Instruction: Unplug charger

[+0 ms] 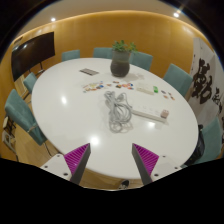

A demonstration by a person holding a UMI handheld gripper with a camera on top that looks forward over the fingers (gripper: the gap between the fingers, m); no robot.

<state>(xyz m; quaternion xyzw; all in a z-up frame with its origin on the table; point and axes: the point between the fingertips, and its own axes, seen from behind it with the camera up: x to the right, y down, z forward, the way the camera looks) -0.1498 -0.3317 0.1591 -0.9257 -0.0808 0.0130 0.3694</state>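
At the bottom centre of the frame the gripper [110,160] shows its two fingers spread wide apart, with nothing between them; the magenta pads [77,156] face inward over the near edge of the table. The white oval table [60,115] fills the middle of the frame; its near part, just ahead of the fingers, is bare and carries a bright glare spot. A little beyond the fingers, right of centre, lies a loose coil of pale cable [118,114]; it runs toward a white charger block [158,117] further right, though how the two join is too small to tell. Further up, around the centre, sit several small scattered items [120,88], red and white, too small to name; to their left lies a flat dark device [90,72]. At the far side of the table, upper centre, stands a dark pot with a green plant [121,60]. Teal chairs [20,112] ring the table; a dark screen [32,52] hangs on the wall at upper left.
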